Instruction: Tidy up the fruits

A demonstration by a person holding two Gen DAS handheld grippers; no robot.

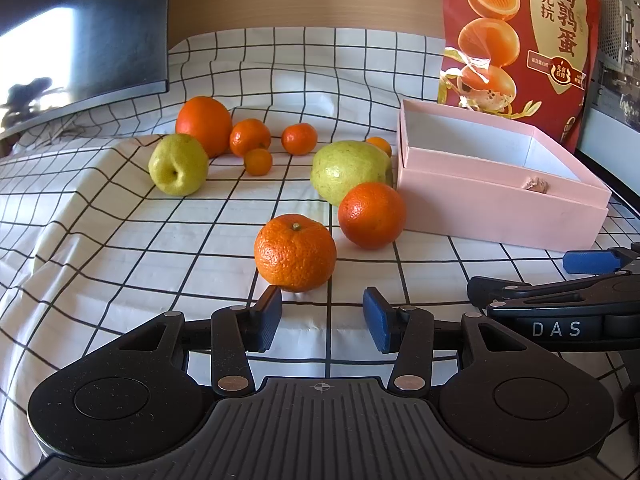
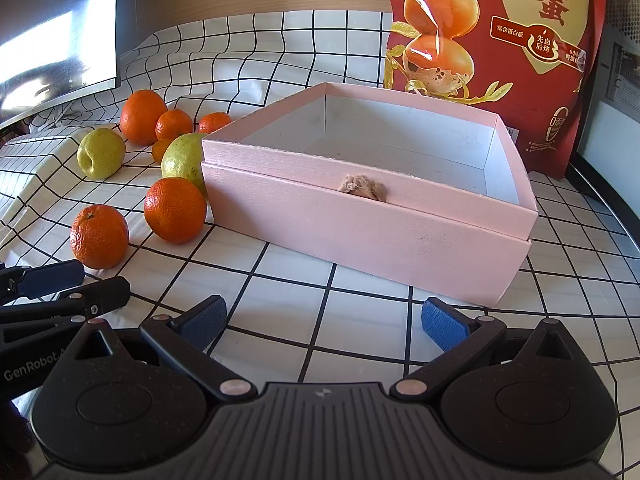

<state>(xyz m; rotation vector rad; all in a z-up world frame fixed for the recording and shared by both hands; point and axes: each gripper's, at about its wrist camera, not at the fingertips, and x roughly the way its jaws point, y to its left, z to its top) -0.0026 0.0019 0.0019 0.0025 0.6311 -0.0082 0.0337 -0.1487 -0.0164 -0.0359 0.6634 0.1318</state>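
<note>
Several oranges and two green pears lie loose on a checked cloth. The nearest orange [image 1: 295,253] sits just ahead of my left gripper [image 1: 322,307], whose blue pads stand open and touch nothing. Behind it lie another orange [image 1: 372,215] and a large pear [image 1: 348,170]. Farther left are a second pear [image 1: 179,164] and a big orange [image 1: 204,125]. An open pink box [image 2: 372,224] with nothing inside stands right in front of my right gripper [image 2: 322,318], which is open and holds nothing. The same near orange [image 2: 100,236] shows at that view's left.
A tall red snack bag [image 1: 520,40] stands behind the box. A dark monitor [image 1: 100,32] sits at the back left. The cloth [image 1: 120,240] is rumpled and drops away to the left. The other gripper's black arm [image 1: 560,304] lies close on my left gripper's right.
</note>
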